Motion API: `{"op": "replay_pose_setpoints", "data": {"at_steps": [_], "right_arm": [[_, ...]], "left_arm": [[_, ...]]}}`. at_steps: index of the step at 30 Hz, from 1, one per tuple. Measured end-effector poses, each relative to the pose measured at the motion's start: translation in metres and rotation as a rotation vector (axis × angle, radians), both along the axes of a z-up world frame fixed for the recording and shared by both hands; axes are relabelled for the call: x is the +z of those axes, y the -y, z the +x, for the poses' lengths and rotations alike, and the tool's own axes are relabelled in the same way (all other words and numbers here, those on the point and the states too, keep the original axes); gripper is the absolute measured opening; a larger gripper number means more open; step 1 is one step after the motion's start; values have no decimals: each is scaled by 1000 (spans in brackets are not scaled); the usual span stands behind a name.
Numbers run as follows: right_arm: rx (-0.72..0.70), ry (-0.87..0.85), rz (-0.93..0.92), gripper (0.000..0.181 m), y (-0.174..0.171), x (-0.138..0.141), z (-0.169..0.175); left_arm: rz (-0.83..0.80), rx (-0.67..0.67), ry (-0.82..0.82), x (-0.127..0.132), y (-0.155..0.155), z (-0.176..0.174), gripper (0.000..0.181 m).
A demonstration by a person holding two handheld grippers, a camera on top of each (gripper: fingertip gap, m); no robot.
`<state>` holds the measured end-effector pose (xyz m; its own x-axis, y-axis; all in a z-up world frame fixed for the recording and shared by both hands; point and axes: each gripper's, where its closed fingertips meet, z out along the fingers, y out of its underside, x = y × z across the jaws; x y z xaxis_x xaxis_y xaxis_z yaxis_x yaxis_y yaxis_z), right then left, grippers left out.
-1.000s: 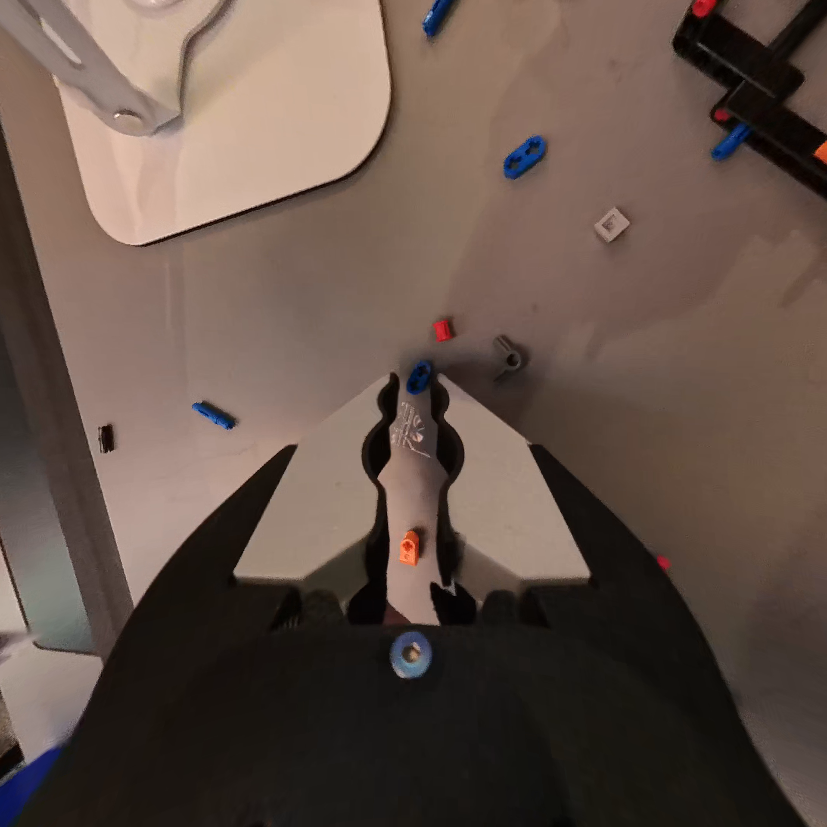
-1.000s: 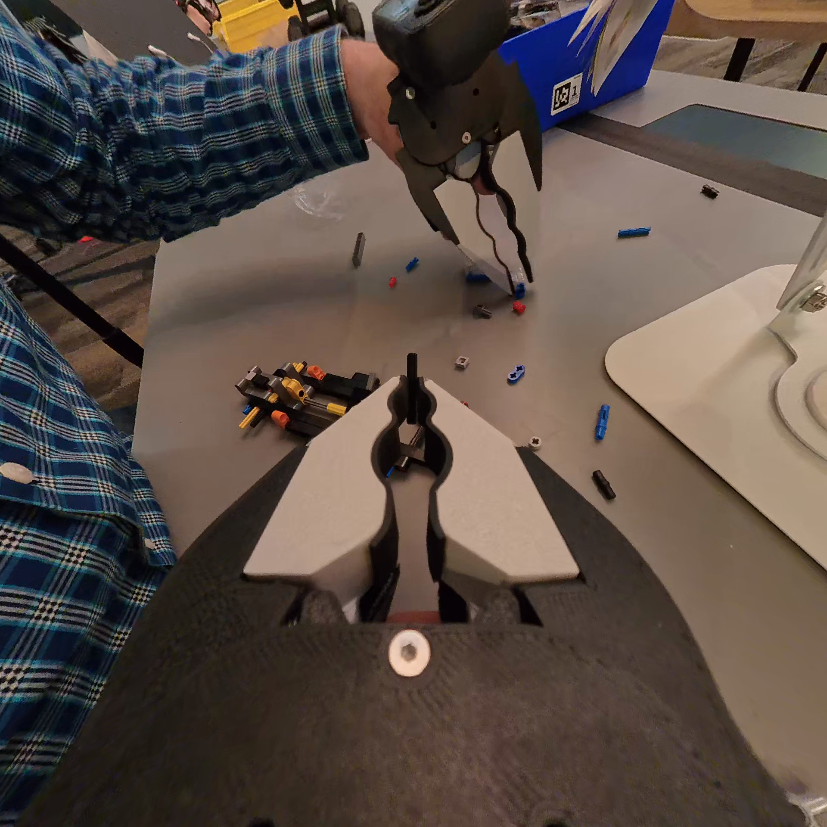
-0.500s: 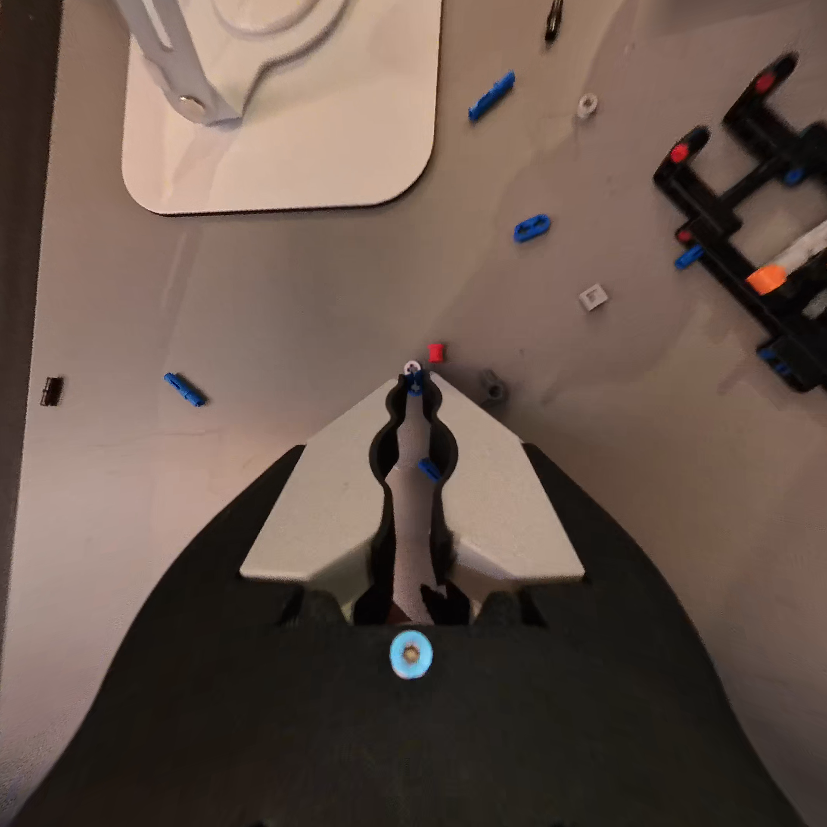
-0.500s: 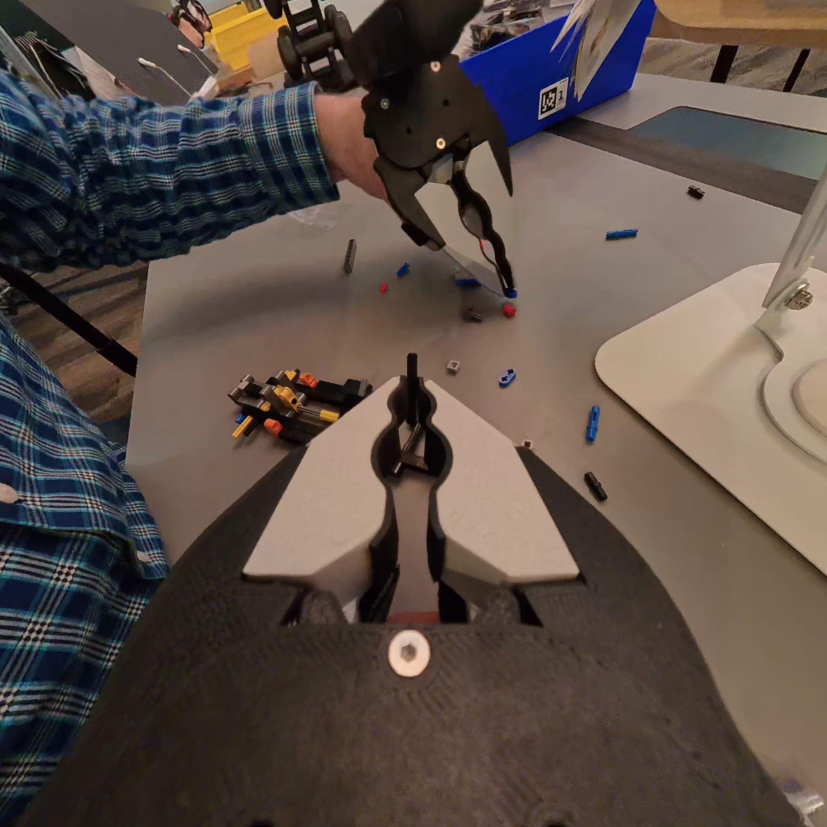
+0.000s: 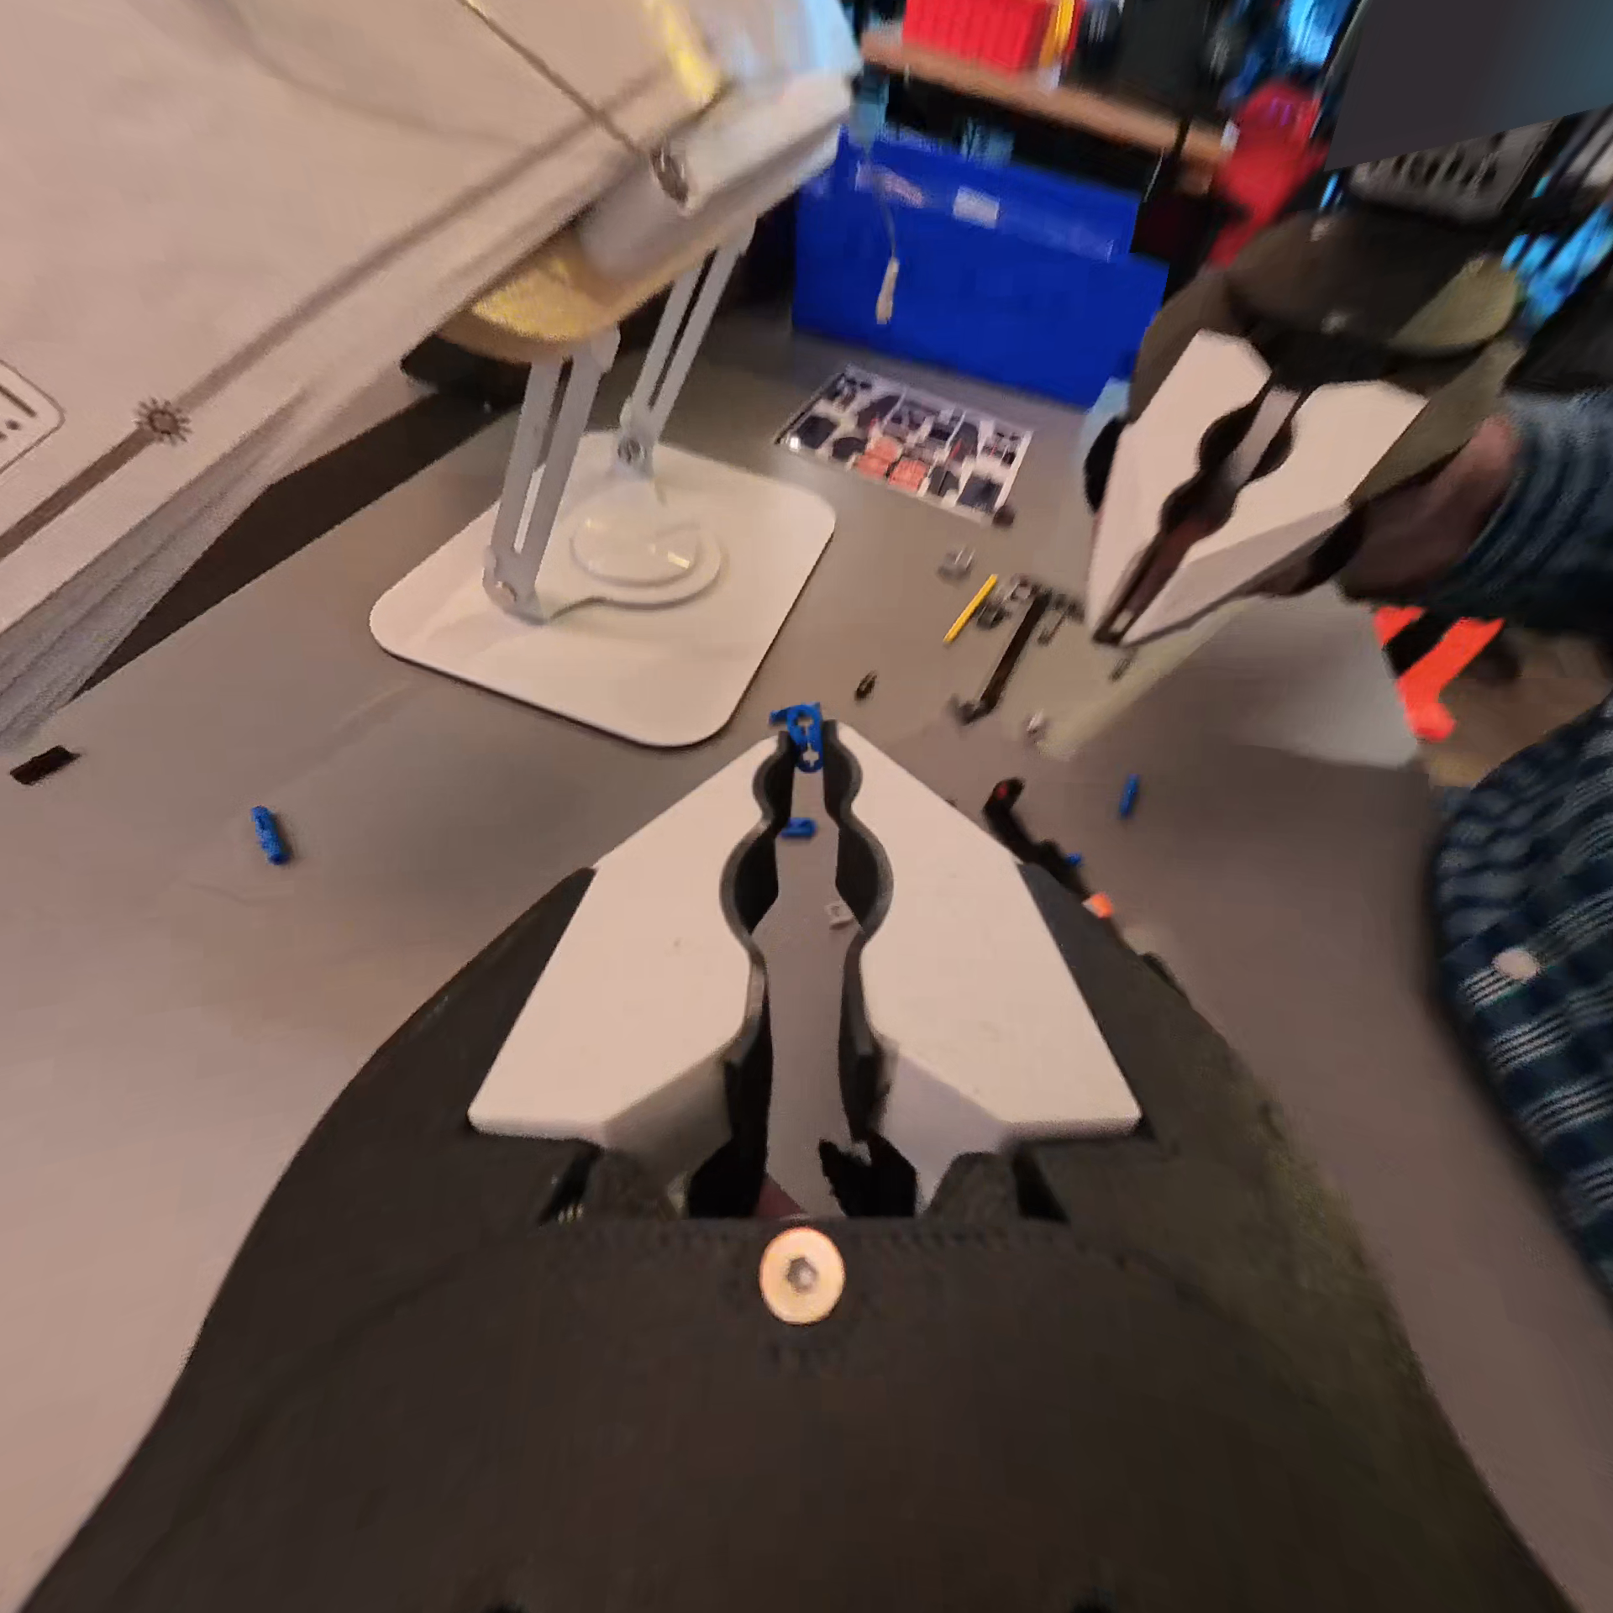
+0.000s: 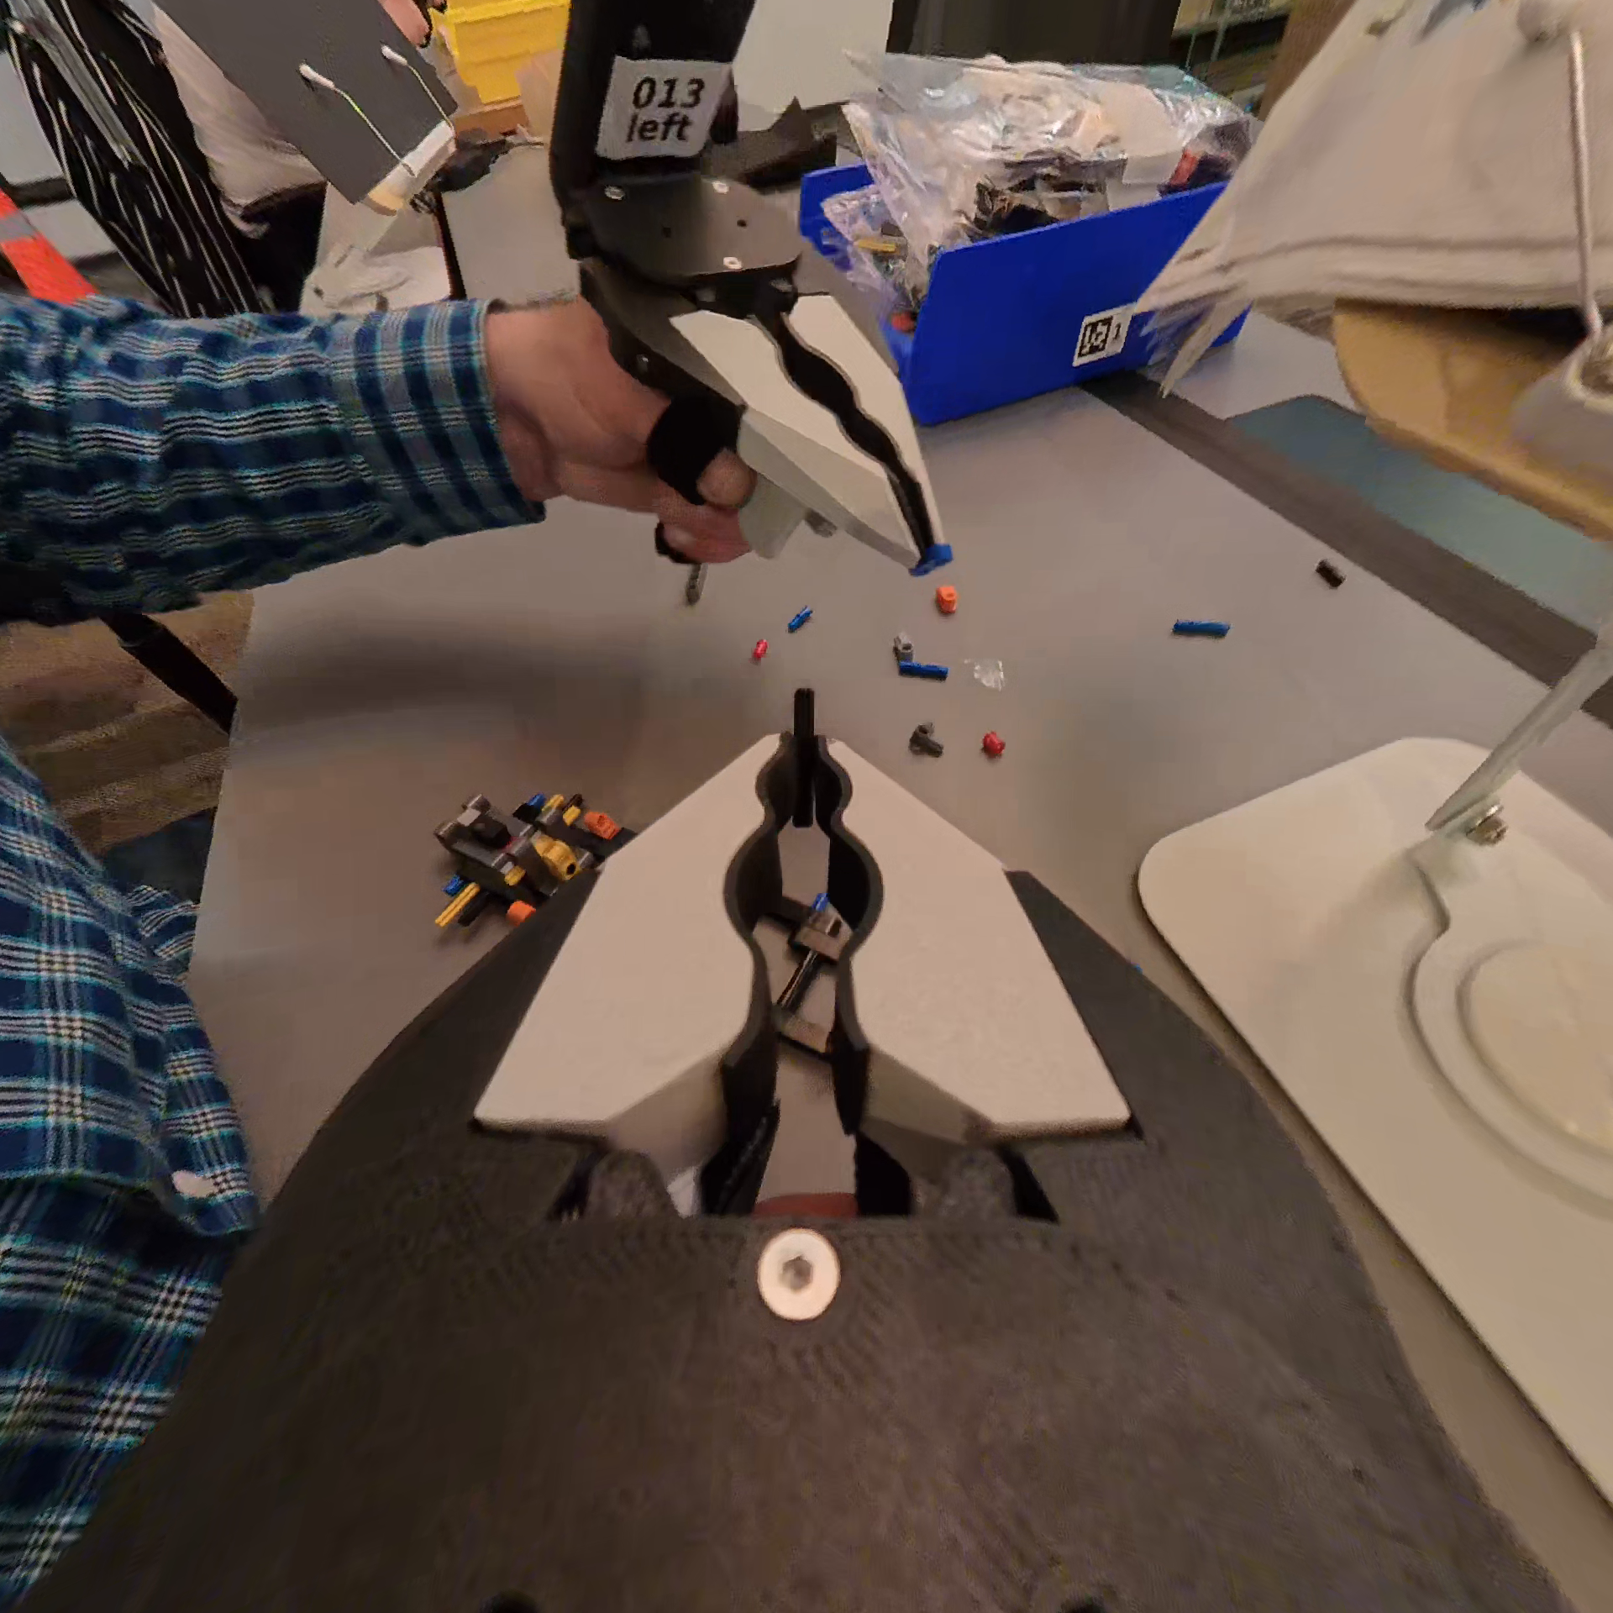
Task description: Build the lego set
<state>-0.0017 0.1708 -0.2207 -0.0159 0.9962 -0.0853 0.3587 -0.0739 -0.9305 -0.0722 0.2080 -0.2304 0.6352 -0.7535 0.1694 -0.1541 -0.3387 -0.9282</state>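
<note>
a small blue lego liftarm (image 5: pixel 804 737) is pinched at the very tips of the left gripper (image 5: pixel 805 742), lifted clear of the grey surface (image 5: pixel 436 873); in the right wrist view the same piece shows as a blue block (image 6: pixel 930 559) at the tips of that gripper (image 6: pixel 925 548). it is judged to be light, stiff, smooth plastic that can pivot or slip when held by so little, so a hold across its flat faces near the middle is advised. the right gripper (image 6: pixel 801 759) is clenched on a thin black axle (image 6: pixel 802 742) that sticks out past the fingers, with a small dark sub-assembly (image 6: pixel 812 951) visible lower in the gap; whether it hangs from that axle cannot be told. the axle is rigid but narrow, and is judged likely to twist under side load.

one partly built black, yellow and orange assembly (image 6: pixel 524 851) lies on the surface to the left of the right gripper. loose pieces counted in the right wrist view: three blue pins (image 6: pixel 923 669), two red bushes (image 6: pixel 992 744), one orange piece (image 6: pixel 946 599), one dark grey connector (image 6: pixel 925 739). farther out stand one white stand base (image 6: pixel 1266 873) and one blue bin (image 6: pixel 1030 323) filled with bags of parts.
</note>
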Motion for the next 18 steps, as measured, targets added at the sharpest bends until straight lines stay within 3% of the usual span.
{"op": "replay_pose_setpoints", "data": {"at_steps": [12,18], "right_arm": [[19,40,255,0,4,31,-29],[21,54,366,0,4,42,-38]], "left_arm": [[55,41,459,55,34,15,4],[104,29,526,70,41,18,4]]}}
